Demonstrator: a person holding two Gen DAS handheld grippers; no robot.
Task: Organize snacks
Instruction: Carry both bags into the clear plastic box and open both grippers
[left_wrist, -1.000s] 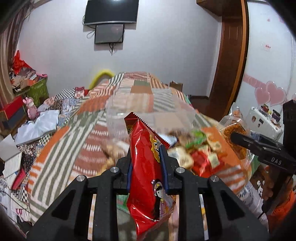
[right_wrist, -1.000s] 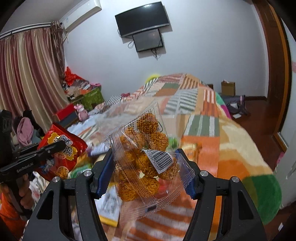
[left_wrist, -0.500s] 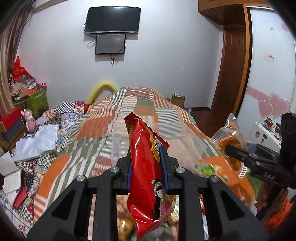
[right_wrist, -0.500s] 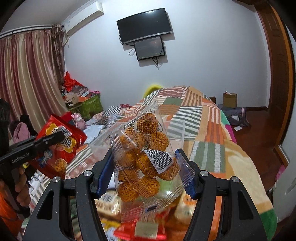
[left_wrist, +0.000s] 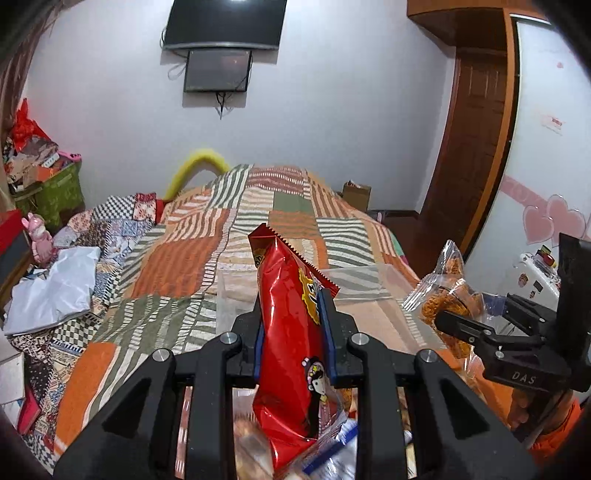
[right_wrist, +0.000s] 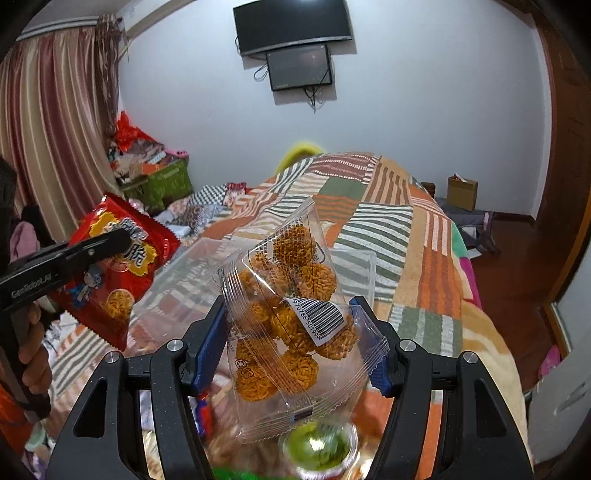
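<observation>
Left gripper (left_wrist: 295, 325) is held level, jaws clamped narrowly on a red snack packet (left_wrist: 291, 350). Right gripper (right_wrist: 291, 343) is held alongside, jaws set wider, gripping a clear bag of noodle snacks (right_wrist: 291, 325).

I see a bed (left_wrist: 207, 258) under a patchwork quilt (right_wrist: 373, 206) of orange, green and white striped squares. A clear plastic bin (right_wrist: 360, 271) sits directly on the quilt near the middle. Toward the left side a white plastic bag (left_wrist: 55, 291) lies on checkered fabric (left_wrist: 114, 218). Blurred snack packets (right_wrist: 317, 448) lie at the near end, too smeared to name.
</observation>
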